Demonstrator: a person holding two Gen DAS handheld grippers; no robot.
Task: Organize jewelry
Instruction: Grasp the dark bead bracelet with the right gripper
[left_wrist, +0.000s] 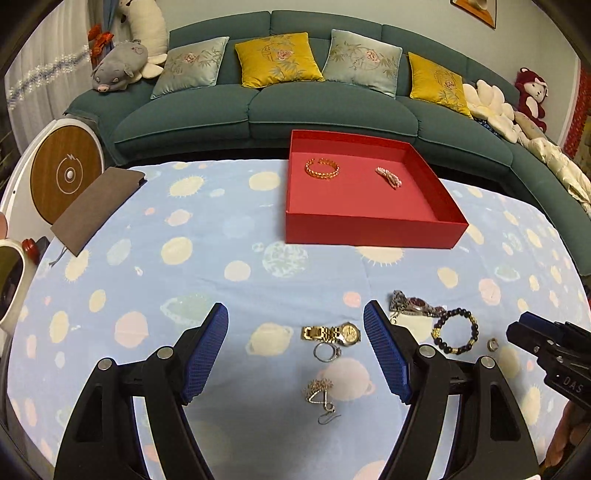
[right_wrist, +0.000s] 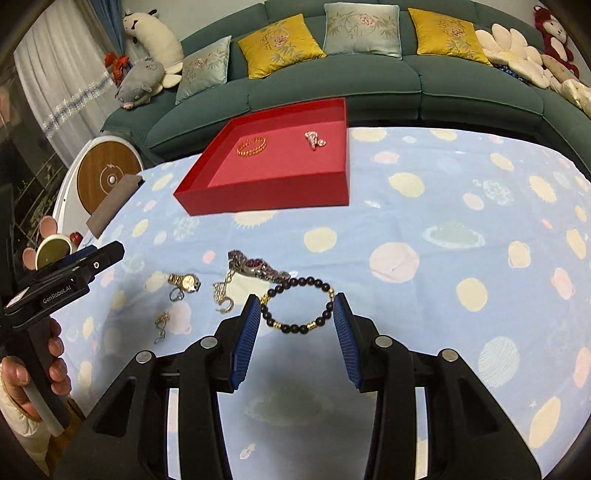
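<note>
A red tray (left_wrist: 369, 230) (right_wrist: 258, 201) holds a gold bracelet (left_wrist: 322, 168) (right_wrist: 252, 146) and a pink beaded piece (left_wrist: 388, 176) (right_wrist: 314, 139). On the blue cloth lie a gold watch (left_wrist: 332, 333) (right_wrist: 185, 282), a silver ring (left_wrist: 326, 352), a gold earring (left_wrist: 320, 397) (right_wrist: 161, 324), a red-faced silver watch (left_wrist: 415, 305) (right_wrist: 255, 266), a dark bead bracelet (left_wrist: 455, 331) (right_wrist: 297, 305) and a small ring (left_wrist: 492, 345). My left gripper (left_wrist: 295, 325) is open over the gold watch. My right gripper (right_wrist: 297, 314) is open, its pads on either side of the bead bracelet.
A brown pouch (left_wrist: 96, 208) lies at the cloth's left edge beside a round wooden-topped stand (left_wrist: 66, 177). A mug (left_wrist: 11, 280) stands at the far left. A green sofa (left_wrist: 258, 107) with cushions runs behind the table.
</note>
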